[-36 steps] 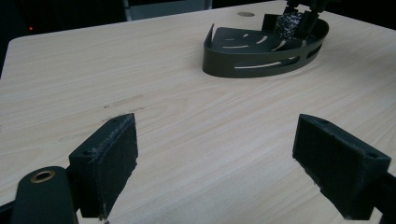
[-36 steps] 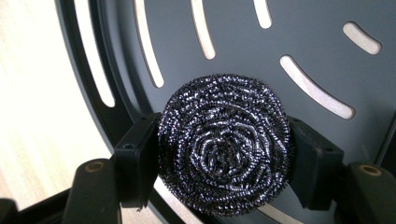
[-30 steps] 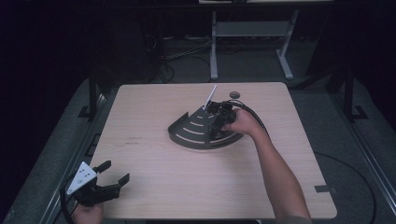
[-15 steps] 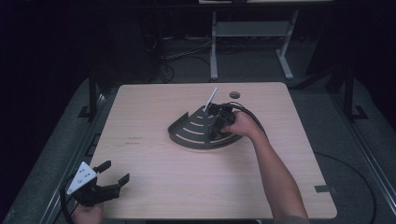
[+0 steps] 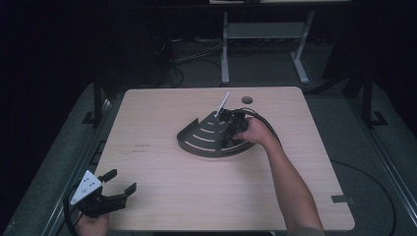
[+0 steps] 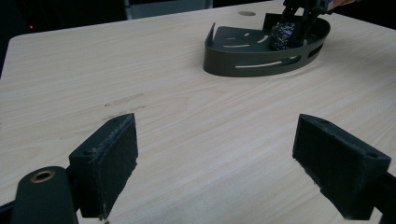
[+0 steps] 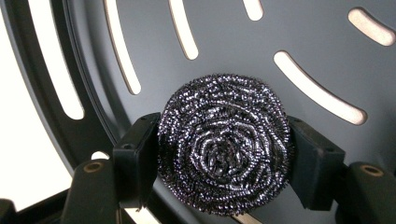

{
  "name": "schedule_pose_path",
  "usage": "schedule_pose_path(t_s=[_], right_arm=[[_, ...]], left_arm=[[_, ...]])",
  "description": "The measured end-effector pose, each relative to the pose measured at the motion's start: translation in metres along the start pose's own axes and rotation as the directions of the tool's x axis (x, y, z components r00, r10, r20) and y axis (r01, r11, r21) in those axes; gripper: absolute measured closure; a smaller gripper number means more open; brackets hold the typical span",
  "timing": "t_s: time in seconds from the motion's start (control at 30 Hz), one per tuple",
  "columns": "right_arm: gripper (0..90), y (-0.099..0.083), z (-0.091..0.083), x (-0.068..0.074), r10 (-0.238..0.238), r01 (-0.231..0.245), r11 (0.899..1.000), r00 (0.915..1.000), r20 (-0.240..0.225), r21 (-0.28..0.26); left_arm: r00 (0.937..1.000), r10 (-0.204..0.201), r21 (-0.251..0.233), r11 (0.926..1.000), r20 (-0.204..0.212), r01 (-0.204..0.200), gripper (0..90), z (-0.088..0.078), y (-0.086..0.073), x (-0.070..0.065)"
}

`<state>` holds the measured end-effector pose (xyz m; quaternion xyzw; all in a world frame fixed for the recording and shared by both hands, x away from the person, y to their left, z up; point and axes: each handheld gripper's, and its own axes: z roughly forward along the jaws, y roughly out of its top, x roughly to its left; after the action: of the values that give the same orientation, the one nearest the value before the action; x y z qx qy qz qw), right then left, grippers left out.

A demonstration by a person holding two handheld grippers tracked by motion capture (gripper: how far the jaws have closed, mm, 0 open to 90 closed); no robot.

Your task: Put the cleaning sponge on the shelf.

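Inside the dark slotted tray [image 5: 204, 140], at its right-hand end, the right gripper [image 7: 223, 154] was pointed down at the tray floor, and its two black jaws pressed against opposite sides of a round steel-wool scourer [image 7: 224, 149], holding it. In the right gripper view the scourer sat squarely between the jaws, its coiled silver strands facing the camera, with the tray's long curved slots fanning out behind it and the tray's rim curving past on one side. From the left gripper view the same scourer [image 6: 281, 35] showed as a dark glinting lump low within the tray [image 6: 243, 58], close to its far wall, under the right gripper [image 6: 301, 18]. A thin white stick [image 5: 222, 104] rose at a slant from the far edge of the tray, just beside the right gripper [image 5: 230, 129]. The tray lay on the pale wooden worktop [image 5: 162, 172], a little beyond its middle. Well apart from the tray, at the near left corner of the worktop, the left gripper [image 5: 118, 182] hovered with its jaws spread wide and nothing between them, aimed across the bare wood towards the tray.
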<state>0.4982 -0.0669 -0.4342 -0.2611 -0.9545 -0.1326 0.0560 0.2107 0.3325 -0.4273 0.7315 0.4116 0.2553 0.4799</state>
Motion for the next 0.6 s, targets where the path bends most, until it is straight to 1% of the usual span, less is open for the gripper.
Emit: schedule_pose_path(t_s=[0.13, 0.53, 0.6], right_arm=[[32.6, 0.0, 0.001, -0.0003, 0.005, -0.005, 1.0, 1.0, -0.005, 0.001], [31.9, 0.0003, 0.0011, 0.0, 0.002, -0.002, 1.0, 1.0, -0.001, 0.003], [31.8, -0.0001, 0.0009, -0.0002, 0.004, -0.004, 1.0, 1.0, -0.006, 0.002]], left_arm=[[1.0, 0.001, 0.0, 1.0, -0.001, -0.001, 13.3, -0.0006, 0.0, 0.0004], [1.0, -0.001, 0.0, 1.0, -0.003, 0.001, 13.4, -0.0003, -0.0002, 0.0008], [1.0, -0.002, 0.001, 1.0, -0.003, 0.002, 13.4, 0.0, -0.0001, 0.0007]])
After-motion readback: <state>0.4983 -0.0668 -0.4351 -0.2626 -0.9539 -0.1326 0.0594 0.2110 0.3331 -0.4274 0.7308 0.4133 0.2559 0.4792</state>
